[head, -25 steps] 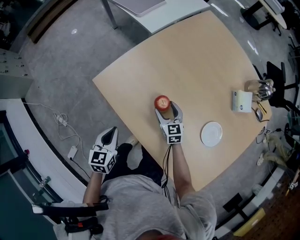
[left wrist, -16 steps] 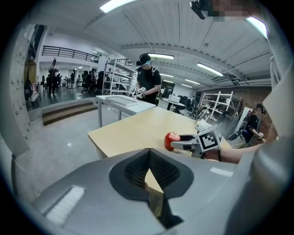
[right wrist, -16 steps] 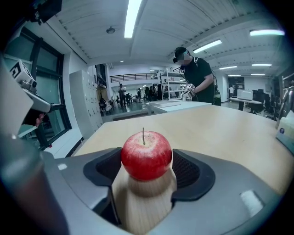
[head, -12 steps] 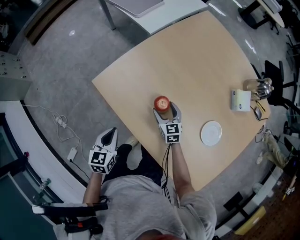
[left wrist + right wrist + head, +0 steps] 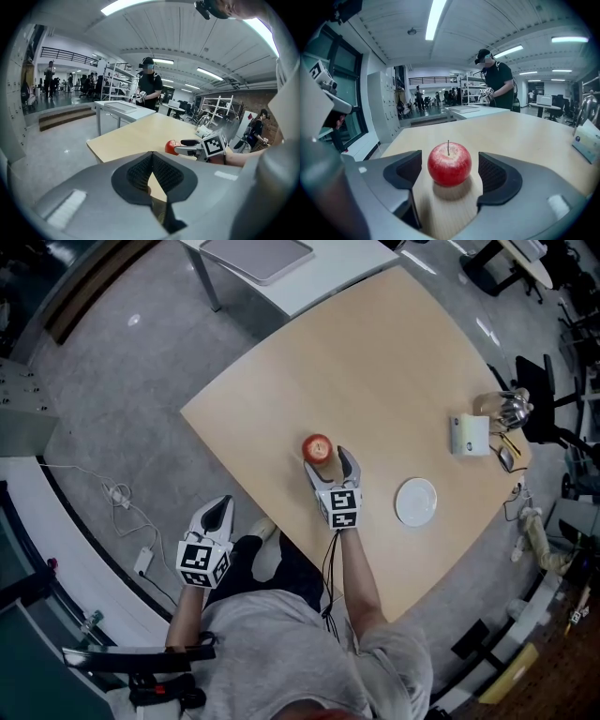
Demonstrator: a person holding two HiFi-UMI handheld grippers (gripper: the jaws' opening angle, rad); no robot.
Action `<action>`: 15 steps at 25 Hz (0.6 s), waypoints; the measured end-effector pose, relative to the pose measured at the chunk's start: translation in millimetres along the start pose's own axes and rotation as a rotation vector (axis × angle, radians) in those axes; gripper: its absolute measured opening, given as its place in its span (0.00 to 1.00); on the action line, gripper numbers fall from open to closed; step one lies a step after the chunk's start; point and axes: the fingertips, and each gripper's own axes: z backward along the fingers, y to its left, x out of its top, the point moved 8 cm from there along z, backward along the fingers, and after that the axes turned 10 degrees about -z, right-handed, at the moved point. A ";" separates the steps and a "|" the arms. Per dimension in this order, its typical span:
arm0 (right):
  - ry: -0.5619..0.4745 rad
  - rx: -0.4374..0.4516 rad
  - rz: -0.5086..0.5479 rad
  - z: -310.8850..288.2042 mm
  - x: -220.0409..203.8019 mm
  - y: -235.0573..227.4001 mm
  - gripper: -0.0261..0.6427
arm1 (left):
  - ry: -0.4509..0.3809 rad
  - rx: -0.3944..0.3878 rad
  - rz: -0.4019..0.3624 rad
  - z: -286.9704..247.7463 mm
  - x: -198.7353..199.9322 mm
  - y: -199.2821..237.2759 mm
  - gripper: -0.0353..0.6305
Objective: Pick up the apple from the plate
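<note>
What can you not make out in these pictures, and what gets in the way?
Left gripper view: the apple is half hidden behind the right gripper.
Right gripper view: the white box is cut off by the edge; its print is unreadable.
Head view: the shiny thing beside that box is too small to name.
</note>
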 end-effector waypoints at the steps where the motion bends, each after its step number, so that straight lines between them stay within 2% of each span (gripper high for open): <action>1: -0.004 -0.004 0.000 3.0 2.3 1.3 0.61 | -0.005 -0.004 -0.003 0.5 1.6 -0.2 0.08; 8: -0.048 -0.026 -0.027 29.0 11.8 9.9 0.48 | -0.045 -0.037 -0.030 3.9 14.8 -5.2 0.08; 15: -0.103 -0.088 -0.056 61.6 22.0 11.4 0.38 | -0.095 -0.092 -0.065 4.4 29.9 -11.4 0.08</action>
